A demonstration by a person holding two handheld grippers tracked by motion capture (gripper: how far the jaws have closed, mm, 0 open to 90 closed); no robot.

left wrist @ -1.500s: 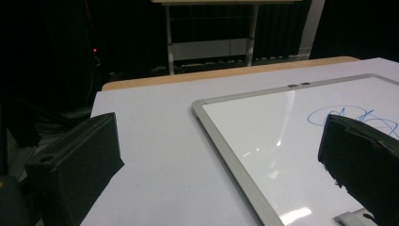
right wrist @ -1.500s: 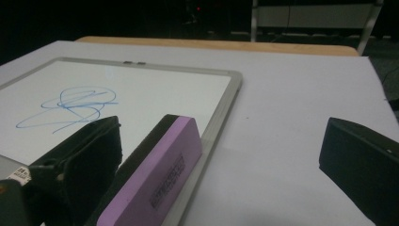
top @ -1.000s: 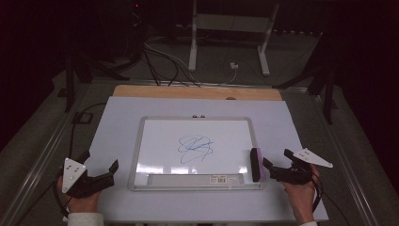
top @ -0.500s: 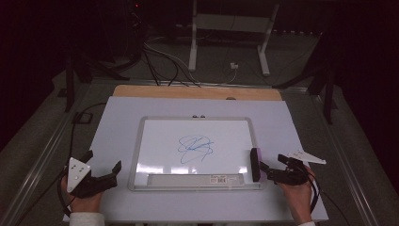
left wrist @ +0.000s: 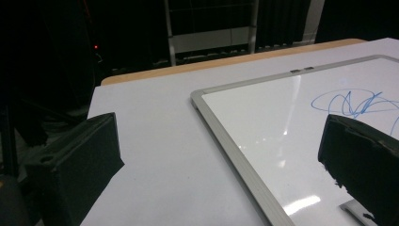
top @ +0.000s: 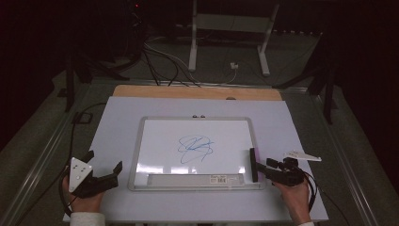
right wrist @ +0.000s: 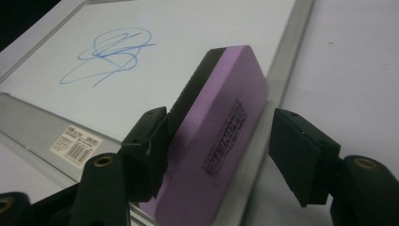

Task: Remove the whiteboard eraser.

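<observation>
A whiteboard point(top: 155, 141) with a blue scribble point(top: 195, 148) lies flat in the middle of the table. A purple eraser point(right wrist: 221, 103) with a black felt face stands on edge along the board's right frame point(top: 254, 165). My right gripper point(top: 261, 168) reaches it from the right, and its jaws have just been closing with the eraser between them. In the right gripper view one pad point(right wrist: 150, 136) touches the felt side, while the other pad point(right wrist: 294, 150) stands a little off the purple side. My left gripper point(top: 104, 160) rests open and holds nothing, left of the board's near corner point(left wrist: 221, 155).
A white sheet point(top: 117, 117) covers the table, with a wooden strip point(top: 197, 92) at its far edge. The board's pen tray point(top: 188, 179) carries a barcode label. Cables and a metal stand point(top: 193, 42) lie on the dark floor beyond.
The right gripper edged left to the eraser and its jaws narrowed around it. The left gripper and the board stayed put.
</observation>
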